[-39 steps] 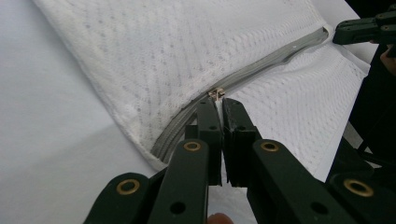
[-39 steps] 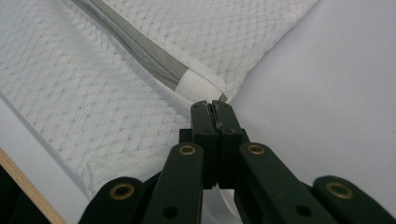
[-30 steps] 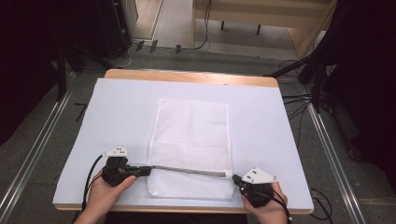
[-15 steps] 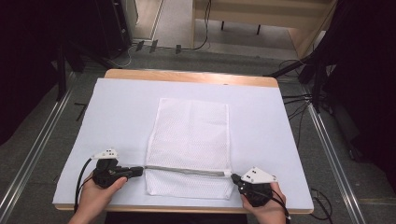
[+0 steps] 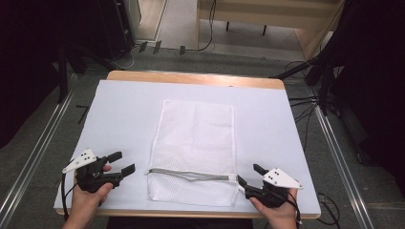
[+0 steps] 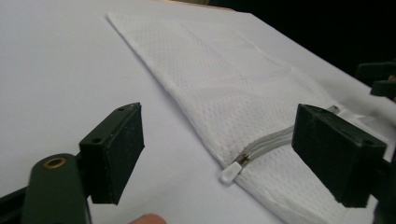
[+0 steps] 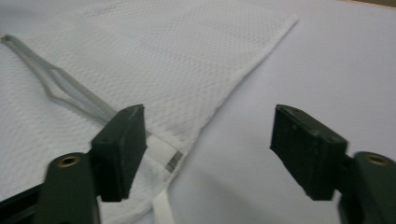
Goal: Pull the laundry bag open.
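White mesh bag [image 5: 195, 150] lies flat at the centre of the desk [image 5: 124, 114], its grey zipper [image 5: 191, 174] running across near the front edge, pull tab [image 6: 230, 173] at the left end. Left gripper [image 5: 123, 163] sits just left of the bag, jaws wide apart, holding nothing. Right gripper [image 5: 247, 175] rests at the bag's front right corner, jaws likewise spread and empty.

Wooden table [image 5: 191, 77] under white sheet [image 5: 119, 114]; white mesh zipper bag [image 5: 196, 138] flat at centre.
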`<state>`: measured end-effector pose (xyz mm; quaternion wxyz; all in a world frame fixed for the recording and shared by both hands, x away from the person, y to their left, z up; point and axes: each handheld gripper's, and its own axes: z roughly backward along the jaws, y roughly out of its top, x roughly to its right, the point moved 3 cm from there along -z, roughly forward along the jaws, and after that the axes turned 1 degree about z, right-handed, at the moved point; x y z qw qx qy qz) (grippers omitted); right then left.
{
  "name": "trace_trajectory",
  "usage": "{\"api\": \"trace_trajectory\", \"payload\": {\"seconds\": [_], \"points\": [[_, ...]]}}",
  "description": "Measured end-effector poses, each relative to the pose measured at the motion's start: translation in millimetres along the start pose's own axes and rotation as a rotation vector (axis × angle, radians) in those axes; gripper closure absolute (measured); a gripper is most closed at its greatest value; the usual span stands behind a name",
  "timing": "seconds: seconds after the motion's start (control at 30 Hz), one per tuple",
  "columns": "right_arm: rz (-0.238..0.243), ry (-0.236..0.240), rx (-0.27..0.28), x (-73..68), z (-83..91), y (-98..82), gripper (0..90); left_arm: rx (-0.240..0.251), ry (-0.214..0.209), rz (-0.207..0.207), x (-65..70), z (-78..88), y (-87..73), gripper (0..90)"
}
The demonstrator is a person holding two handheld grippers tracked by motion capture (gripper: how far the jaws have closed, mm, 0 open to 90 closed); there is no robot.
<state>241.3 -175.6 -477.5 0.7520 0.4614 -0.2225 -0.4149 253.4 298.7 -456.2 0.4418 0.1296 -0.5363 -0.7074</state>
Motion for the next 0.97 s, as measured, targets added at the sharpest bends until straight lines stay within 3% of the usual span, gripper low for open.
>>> {"api": "trace_trajectory", "payload": {"seconds": [0.17, 0.27, 0.43, 0.5, 0.53, 0.63, 0.97], "points": [[-0.055, -0.017, 0.014, 13.6, 2.5, -0.3, 23.6, -0.013, 0.038, -0.003, -4.9, 3.3, 1.5, 13.9], [-0.095, -0.044, 0.03, 27.5, 6.9, -1.5, 22.3, -0.006, 0.061, 0.018, -15.8, 8.0, 1.5, 14.0], [-0.116, -0.08, 0.051, 45.5, 14.8, -3.8, 15.5, 0.011, 0.122, 0.007, -28.1, 17.2, 2.2, 14.0], [-0.12, -0.099, 0.054, 50.1, 16.9, -4.9, 14.4, 0.025, 0.114, 0.017, -30.1, 19.7, 2.9, 13.8], [-0.12, -0.117, 0.056, 52.5, 18.0, -5.4, 14.4, 0.056, 0.111, 0.02, -32.0, 23.9, 4.0, 13.5], [-0.131, -0.156, 0.064, 58.0, 20.8, -6.5, 13.9, 0.067, 0.119, 0.013, -32.3, 26.1, 4.5, 13.2], [-0.136, -0.148, 0.056, 57.9, 19.4, -7.1, 14.0, 0.042, 0.119, 0.008, -31.9, 21.6, 3.1, 12.9]]}}
